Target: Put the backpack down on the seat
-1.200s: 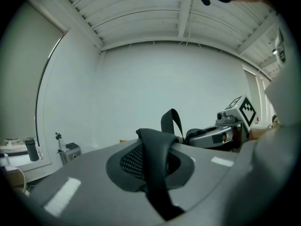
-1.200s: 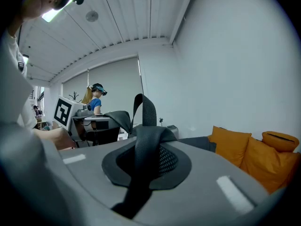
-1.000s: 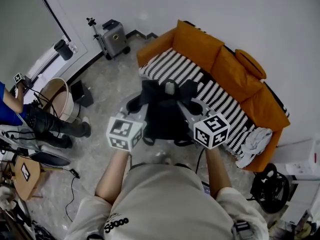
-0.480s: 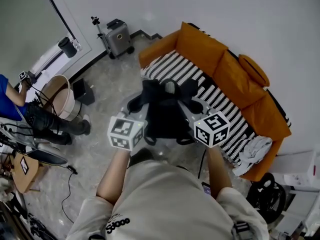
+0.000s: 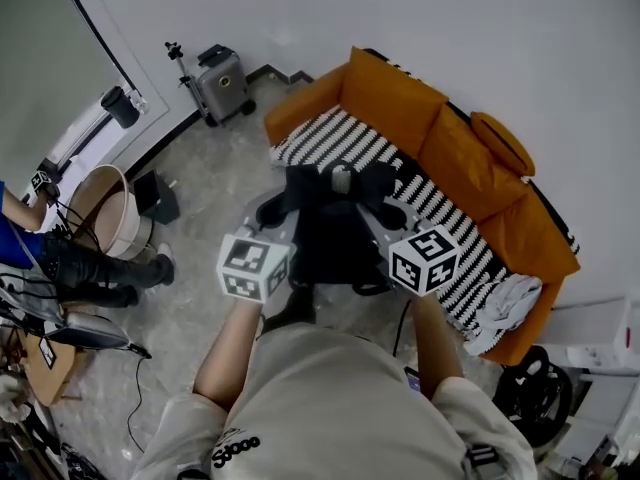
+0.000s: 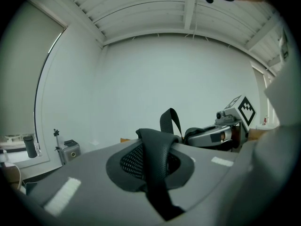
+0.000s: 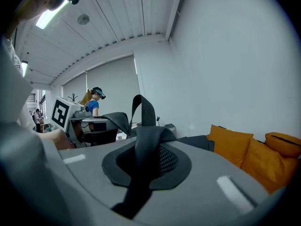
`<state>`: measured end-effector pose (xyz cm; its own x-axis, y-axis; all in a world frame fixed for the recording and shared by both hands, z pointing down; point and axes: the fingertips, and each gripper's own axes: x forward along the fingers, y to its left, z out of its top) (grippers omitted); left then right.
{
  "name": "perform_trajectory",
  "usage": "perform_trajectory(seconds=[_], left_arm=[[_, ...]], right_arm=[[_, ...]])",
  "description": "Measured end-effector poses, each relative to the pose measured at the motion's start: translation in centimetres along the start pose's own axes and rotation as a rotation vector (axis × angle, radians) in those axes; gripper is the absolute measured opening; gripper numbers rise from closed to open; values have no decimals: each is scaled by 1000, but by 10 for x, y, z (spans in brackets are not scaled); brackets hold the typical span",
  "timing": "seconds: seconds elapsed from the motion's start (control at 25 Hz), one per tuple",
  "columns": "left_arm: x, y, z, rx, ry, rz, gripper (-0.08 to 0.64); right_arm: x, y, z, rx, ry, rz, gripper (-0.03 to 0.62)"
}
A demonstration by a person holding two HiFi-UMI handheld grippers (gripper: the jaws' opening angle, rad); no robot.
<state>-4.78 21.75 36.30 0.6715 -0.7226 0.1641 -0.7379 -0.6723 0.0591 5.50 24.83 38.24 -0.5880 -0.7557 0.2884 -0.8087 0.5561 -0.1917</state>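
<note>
While it hangs over the grey stone floor (image 5: 205,173), close before the striped seat (image 5: 335,133) of the orange sofa (image 5: 400,93), the black backpack (image 5: 335,238) is carried by the left gripper (image 6: 151,167) and the right gripper (image 7: 145,163), jaws clenched on its straps (image 7: 143,126); white walls (image 5: 300,8) surround.

The backpack (image 5: 335,233) has matt black mesh-cloth straps (image 7: 146,147); the sofa (image 5: 395,93) orange fabric.

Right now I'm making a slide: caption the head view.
Left gripper and right gripper, each shut on a strap, hold a black backpack before an orange sofa.
</note>
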Motion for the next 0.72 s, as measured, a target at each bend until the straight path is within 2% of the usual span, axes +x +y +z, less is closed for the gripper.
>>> perform_trajectory(seconds=[0.72], left_arm=[[120, 98, 32, -19, 5, -88, 25]], right_arm=[[107, -84, 55, 34, 24, -85, 29]])
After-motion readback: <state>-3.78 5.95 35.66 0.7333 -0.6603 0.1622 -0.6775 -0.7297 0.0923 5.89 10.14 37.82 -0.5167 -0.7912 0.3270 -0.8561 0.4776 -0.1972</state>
